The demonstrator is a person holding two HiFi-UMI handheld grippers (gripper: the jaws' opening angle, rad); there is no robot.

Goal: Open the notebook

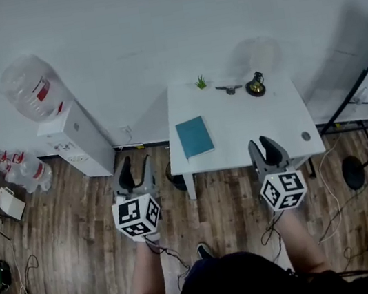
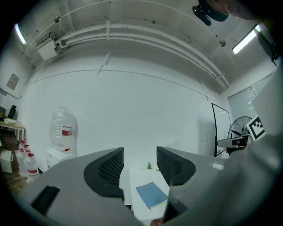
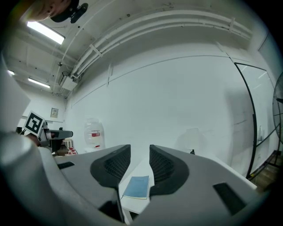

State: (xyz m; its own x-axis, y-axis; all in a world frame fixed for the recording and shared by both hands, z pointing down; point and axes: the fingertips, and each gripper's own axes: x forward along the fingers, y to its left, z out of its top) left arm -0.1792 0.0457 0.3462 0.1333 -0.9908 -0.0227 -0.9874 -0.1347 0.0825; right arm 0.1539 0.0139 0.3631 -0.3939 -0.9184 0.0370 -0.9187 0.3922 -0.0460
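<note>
A closed teal notebook (image 1: 195, 137) lies flat on the left part of the small white table (image 1: 264, 126). It also shows between the jaws in the left gripper view, notebook (image 2: 151, 194), and in the right gripper view, notebook (image 3: 137, 187). My left gripper (image 1: 136, 169) hangs over the wooden floor just left of the table's front corner, open and empty. My right gripper (image 1: 263, 146) is at the table's front edge on the right, also open with nothing between its fingers. Both point level toward the wall, short of the notebook.
At the table's back edge stand a tiny green plant (image 1: 200, 82), a dark clip-like object (image 1: 229, 88) and a black-and-gold lamp base (image 1: 255, 85). A water dispenser (image 1: 76, 140) with a big bottle (image 1: 33, 88) stands left. A fan stand (image 1: 352, 172) and cables are at right.
</note>
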